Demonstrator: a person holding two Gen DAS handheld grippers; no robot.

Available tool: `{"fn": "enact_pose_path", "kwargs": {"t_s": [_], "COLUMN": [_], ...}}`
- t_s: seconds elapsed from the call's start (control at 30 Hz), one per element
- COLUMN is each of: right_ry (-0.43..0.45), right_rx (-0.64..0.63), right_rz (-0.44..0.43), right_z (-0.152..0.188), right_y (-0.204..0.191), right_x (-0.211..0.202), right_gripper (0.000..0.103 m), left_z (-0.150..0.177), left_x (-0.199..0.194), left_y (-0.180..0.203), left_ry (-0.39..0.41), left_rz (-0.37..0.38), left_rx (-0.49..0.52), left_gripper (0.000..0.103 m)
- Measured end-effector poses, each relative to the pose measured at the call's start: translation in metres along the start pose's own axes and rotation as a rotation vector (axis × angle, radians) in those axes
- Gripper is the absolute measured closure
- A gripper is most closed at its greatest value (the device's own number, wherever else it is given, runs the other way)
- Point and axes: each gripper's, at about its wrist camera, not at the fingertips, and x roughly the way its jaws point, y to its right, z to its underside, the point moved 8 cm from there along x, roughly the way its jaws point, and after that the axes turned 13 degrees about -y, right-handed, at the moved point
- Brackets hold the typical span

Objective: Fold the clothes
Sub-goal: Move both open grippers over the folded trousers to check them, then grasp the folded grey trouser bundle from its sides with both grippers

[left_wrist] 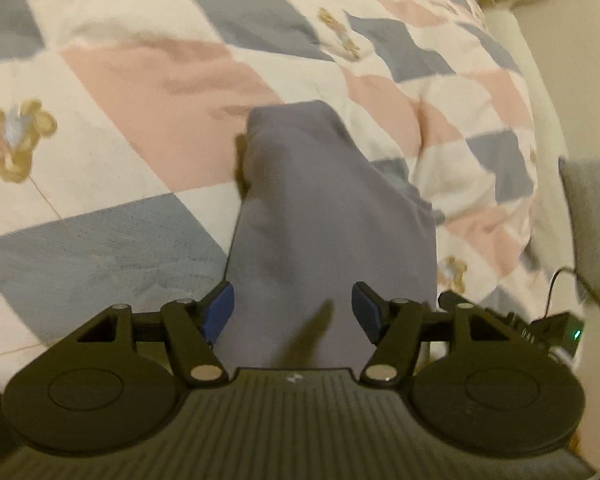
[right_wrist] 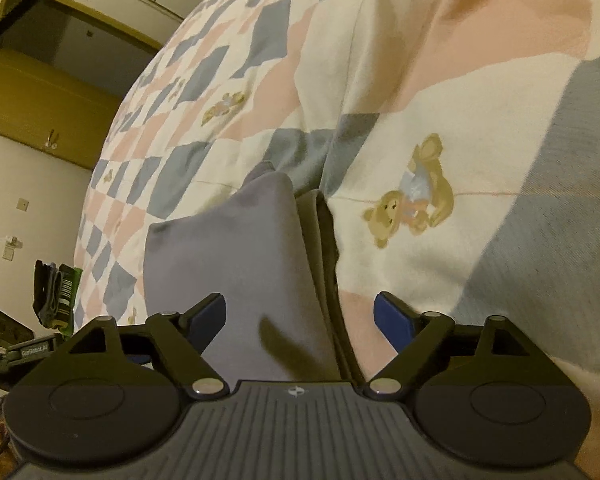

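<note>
Grey garment (left_wrist: 332, 216) lies on the patchwork bedspread (left_wrist: 140, 92), centre of both views, running up from between the fingers. Left gripper (left_wrist: 293, 308) and right gripper (right_wrist: 300, 316): fingers spread, pads clear of cloth. Likely a release after laying a fold flat.

Little can be read here. In the right wrist view, a small dark device (right_wrist: 34, 349) past the left edge of the bed carries a pale strip of lettering that looks like "GenRobot.AI", though the letters are small and soft. Above it, a green and black packet (right_wrist: 65, 292) bears a white barcode label; its bars show but no digits can be made out. Both gripper bodies carry a small round emblem (right_wrist: 296, 391) without words. In the left wrist view, nothing legible stands on the bed cover (left_wrist: 140, 92).
</note>
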Motion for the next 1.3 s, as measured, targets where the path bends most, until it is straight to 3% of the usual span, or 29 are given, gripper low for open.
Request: {"fn": "enact_pose_path", "kwargs": {"t_s": [0.1,0.23,0.43,0.6,0.7,0.87,0.97,1.1,1.2,1.3], "right_ry": [-0.021,-0.053,0.072,0.130,0.160,0.191,0.272,0.399,0.491,0.565], "right_rx": [0.001,-0.020,0.085,0.228,0.299,0.464,0.576,0.679,0.747,0.799], "right_rz": [-0.023,-0.037,0.004,-0.031,-0.080,-0.185,-0.251,-0.223,-0.210,-0.213], "right_z": [-0.008,-0.014,0.008,0.049,0.072,0.100,0.109,0.116,0.122,0.126], "right_y": [0.002,-0.002,-0.004,0.001,-0.002,-0.008,-0.017,-0.028,-0.033,-0.039], "right_x": [0.009,0.016,-0.010,-0.025,-0.028,0.001,0.024,0.047,0.061,0.073], "right_gripper": [0.019,0.020,0.023,0.023,0.024,0.024,0.024,0.024,0.024,0.024], "left_z": [-0.010,-0.014,-0.013,-0.024,-0.047,-0.085,-0.091,-0.092,-0.097,-0.091], "left_x": [0.008,0.012,0.000,-0.019,-0.029,0.009,0.048,0.089,0.112,0.130], "left_y": [-0.011,-0.014,-0.004,0.024,0.052,0.104,0.124,0.129,0.127,0.127], "left_ry": [0.010,-0.008,-0.038,-0.067,-0.079,-0.238,-0.420,-0.639,-0.759,-0.898], "left_rz": [0.055,0.039,-0.035,-0.105,-0.131,-0.106,-0.083,-0.133,-0.119,-0.018], "left_rx": [-0.050,-0.041,0.053,0.223,0.403,0.720,0.900,1.132,1.174,1.147], "left_gripper": [0.042,0.042,0.043,0.043,0.043,0.042,0.039,0.037,0.035,0.035]}}
